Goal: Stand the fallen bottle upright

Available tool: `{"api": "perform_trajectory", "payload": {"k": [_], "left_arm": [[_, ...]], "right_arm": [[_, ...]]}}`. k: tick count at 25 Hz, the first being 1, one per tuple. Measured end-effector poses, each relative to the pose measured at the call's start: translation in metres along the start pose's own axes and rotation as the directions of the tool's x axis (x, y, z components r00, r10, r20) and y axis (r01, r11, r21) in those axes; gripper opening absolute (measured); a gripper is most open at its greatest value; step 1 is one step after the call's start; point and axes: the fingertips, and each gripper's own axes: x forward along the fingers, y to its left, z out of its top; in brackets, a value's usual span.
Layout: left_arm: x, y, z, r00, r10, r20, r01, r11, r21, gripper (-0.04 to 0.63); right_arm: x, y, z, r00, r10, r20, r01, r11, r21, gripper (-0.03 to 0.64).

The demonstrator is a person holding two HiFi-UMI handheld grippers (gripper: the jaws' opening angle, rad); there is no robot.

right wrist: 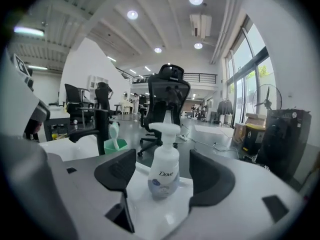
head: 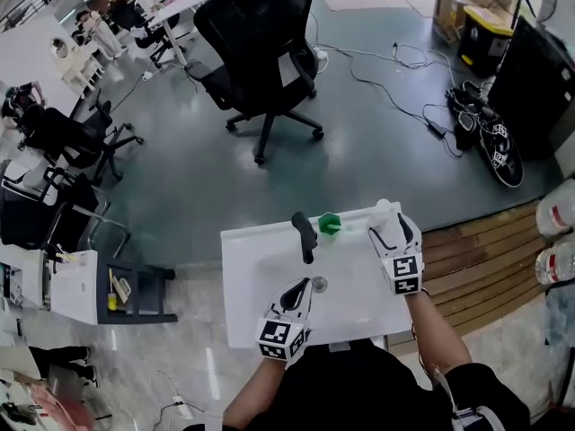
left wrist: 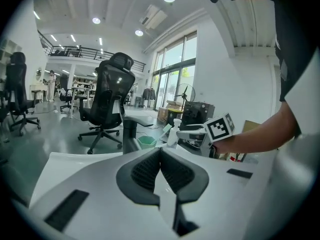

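White desk (head: 260, 268) carries the bottle (right wrist: 164, 171), upright at two o'clock, between the right gripper's (head: 393, 230) parted fingers, untouched. Probably light, stiff, slick plastic; grip its round belly. The left gripper's (left wrist: 160, 156) fingers are together.

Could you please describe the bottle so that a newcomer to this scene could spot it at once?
Find the white washbasin in front of the person; toward its far edge stand a black tap and a green cup. The bottle stands upright at the far right corner, between the open jaws of the right gripper: white, pump-topped, marked Dove.
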Motion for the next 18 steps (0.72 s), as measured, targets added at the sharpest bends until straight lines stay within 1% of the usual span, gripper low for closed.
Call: {"api": "perform_trajectory", "payload": {"k": [4, 7, 9, 12, 16, 18], "left_arm": [[-0.005, -0.005, 0.01, 1.0, -0.019, 0.015, 0.019, 1.0, 0.002, 0.017], [-0.007, -0.013, 0.023, 0.998, -0.046, 0.042, 0.045, 0.999, 0.02, 0.017], [-0.006, -0.018, 0.031, 0.996, -0.063, 0.055, 0.061, 0.998, 0.032, 0.018], [-0.006, -0.022, 0.039, 0.995, -0.076, 0.068, 0.073, 0.996, 0.046, 0.017], [-0.009, -0.025, 0.046, 0.994, -0.076, 0.084, 0.072, 0.996, 0.053, 0.018], [-0.01, -0.026, 0.047, 0.993, -0.081, 0.087, 0.076, 0.996, 0.056, 0.017]], "right_arm": [[-0.044, 0.004, 0.028, 0.997, -0.027, 0.07, 0.028, 0.999, -0.019, 0.265], [-0.072, 0.009, 0.047, 0.993, -0.039, 0.113, 0.038, 0.999, 0.015, 0.196], [-0.086, 0.011, 0.056, 0.989, -0.048, 0.143, 0.044, 0.999, 0.025, 0.133], [-0.101, 0.012, 0.063, 0.985, -0.048, 0.165, 0.052, 0.998, -0.019, 0.014], [-0.115, 0.017, 0.084, 0.976, -0.026, 0.218, 0.038, 0.998, -0.053, 0.012], [-0.122, 0.02, 0.09, 0.977, -0.03, 0.21, 0.042, 0.998, -0.051, 0.012]]}}
